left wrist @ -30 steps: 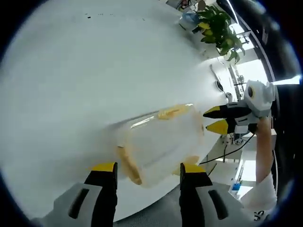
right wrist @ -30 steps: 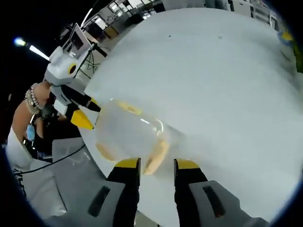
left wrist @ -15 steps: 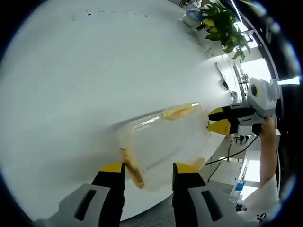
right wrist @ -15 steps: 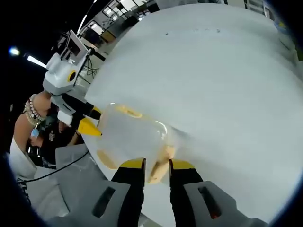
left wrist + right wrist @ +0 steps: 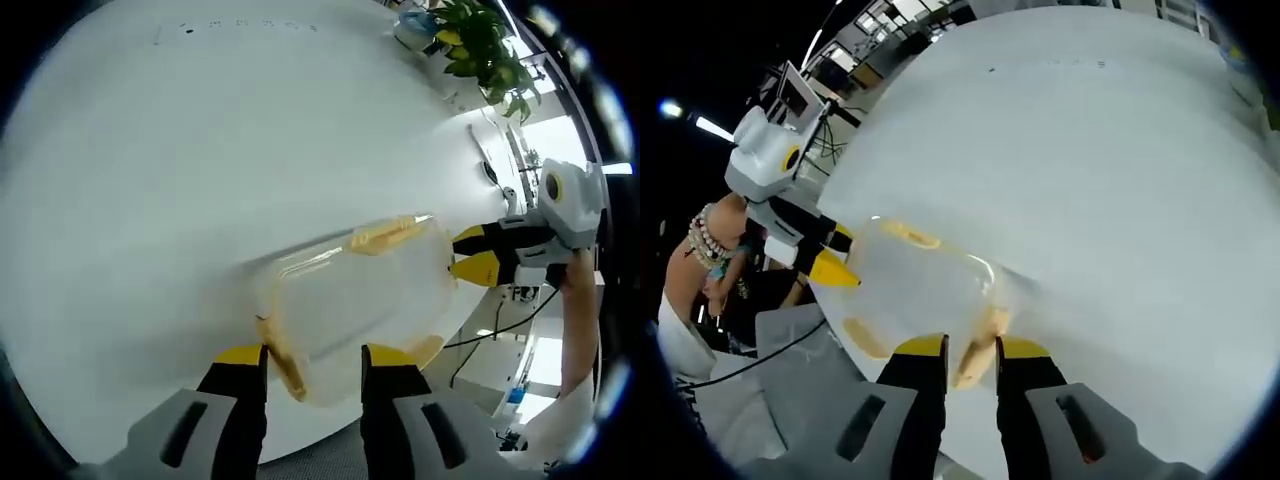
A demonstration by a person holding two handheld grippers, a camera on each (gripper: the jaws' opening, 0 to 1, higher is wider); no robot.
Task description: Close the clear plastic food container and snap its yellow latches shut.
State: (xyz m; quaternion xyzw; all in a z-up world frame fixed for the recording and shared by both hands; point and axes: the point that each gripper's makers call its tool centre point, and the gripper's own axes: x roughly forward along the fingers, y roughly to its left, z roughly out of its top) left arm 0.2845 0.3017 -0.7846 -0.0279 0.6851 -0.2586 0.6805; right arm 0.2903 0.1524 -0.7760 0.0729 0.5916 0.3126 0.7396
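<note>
Between the two grippers, near the edge of a white table (image 5: 200, 150), lies the clear plastic food container (image 5: 350, 300), lid down on its body. Its long axis runs from one gripper to the other, so each short end faces a pair of jaws.

Left gripper (image 5: 305, 356), left gripper view: jaws apart, straddling the near short end and its yellow latch (image 5: 280, 352); whether the tips touch the plastic cannot be told. At the far end of the container in this view the right gripper (image 5: 468, 253) meets the opposite short end, tips close together.

Right gripper (image 5: 971, 347), right gripper view: jaws nearly together about the yellow latch (image 5: 975, 350) of its end, seemingly pinching it, though contact is not certain. The left gripper (image 5: 833, 255) appears at the far end, its yellow tips just beside the container wall.

Judgement: each gripper is nearest to the latch at its own end. Further yellow latches (image 5: 385, 234) on the long sides lie to either side of the jaw line, and reaching them would call for a sideways shift.
</note>
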